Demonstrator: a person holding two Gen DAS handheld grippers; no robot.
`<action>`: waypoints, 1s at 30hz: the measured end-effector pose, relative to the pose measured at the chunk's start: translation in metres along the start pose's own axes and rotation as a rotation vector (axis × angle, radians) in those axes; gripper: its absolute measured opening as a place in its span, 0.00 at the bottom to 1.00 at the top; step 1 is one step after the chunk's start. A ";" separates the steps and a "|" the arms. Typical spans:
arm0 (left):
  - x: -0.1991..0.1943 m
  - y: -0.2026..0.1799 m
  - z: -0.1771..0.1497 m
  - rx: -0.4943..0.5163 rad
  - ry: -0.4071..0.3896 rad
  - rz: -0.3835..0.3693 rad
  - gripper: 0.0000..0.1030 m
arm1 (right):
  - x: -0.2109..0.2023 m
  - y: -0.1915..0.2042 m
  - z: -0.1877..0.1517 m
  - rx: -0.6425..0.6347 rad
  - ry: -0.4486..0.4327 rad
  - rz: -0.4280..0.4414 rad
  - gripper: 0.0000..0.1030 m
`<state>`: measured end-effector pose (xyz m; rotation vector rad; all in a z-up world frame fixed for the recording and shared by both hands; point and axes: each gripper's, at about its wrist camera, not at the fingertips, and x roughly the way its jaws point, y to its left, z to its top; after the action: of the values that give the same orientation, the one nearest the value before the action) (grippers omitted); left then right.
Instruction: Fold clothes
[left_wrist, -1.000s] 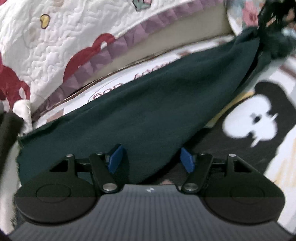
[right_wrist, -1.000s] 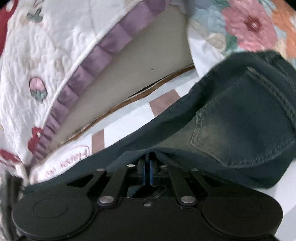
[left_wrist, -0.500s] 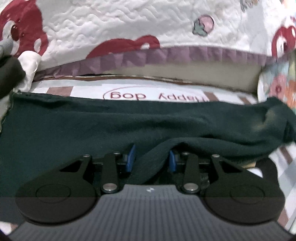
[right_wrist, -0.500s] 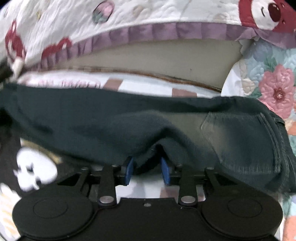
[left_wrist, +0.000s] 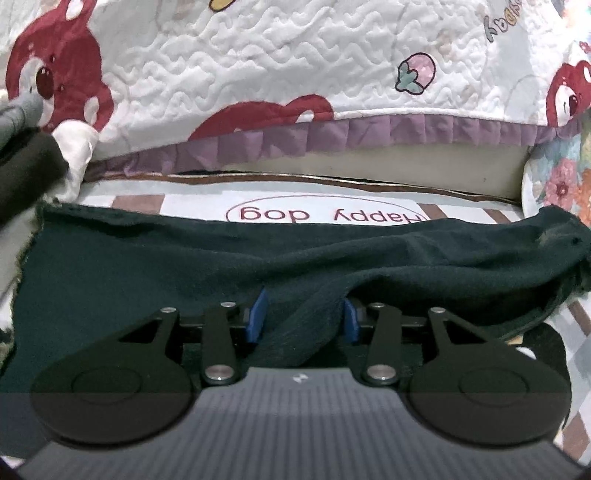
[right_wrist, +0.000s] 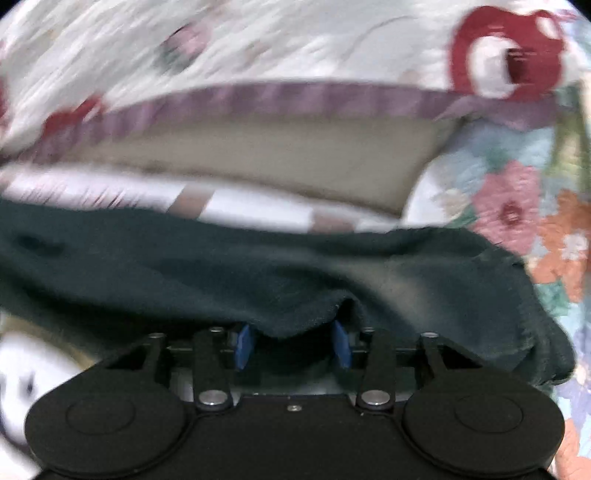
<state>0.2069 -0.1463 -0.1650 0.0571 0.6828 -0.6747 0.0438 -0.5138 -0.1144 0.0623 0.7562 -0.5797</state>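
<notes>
The dark jeans (left_wrist: 184, 266) lie doubled over on the bed (left_wrist: 317, 210), so the left gripper (left_wrist: 303, 314) is opening its jaws off a fold that sits between them, and the right gripper (right_wrist: 291, 343) has let go too (cloth only drapes there).

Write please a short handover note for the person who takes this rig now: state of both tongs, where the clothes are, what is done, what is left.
Left tongs: jaws opening. A fold of the dark green garment lies between the pads, which do not seem to clamp it.
Right tongs: open. The garment's near edge drapes over the gap, not gripped.
Garment: a long band across the "Happy dog" sheet, in front of the quilted cover.
Done: it seems folded lengthwise and laid down.
Left: probably fold the band end to end. The right view is blurred, so check the edge first.
</notes>
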 end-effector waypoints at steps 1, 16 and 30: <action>0.000 -0.001 0.000 0.001 0.001 0.001 0.43 | 0.005 -0.006 0.010 0.051 0.006 -0.009 0.29; 0.009 0.019 -0.004 -0.106 0.063 -0.045 0.46 | 0.005 0.000 0.002 -0.007 0.104 -0.058 0.24; 0.007 0.021 -0.005 -0.108 0.047 -0.038 0.46 | 0.012 0.023 -0.022 0.067 0.175 -0.169 0.52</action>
<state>0.2208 -0.1323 -0.1768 -0.0397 0.7660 -0.6737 0.0492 -0.4943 -0.1421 0.1131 0.9175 -0.7680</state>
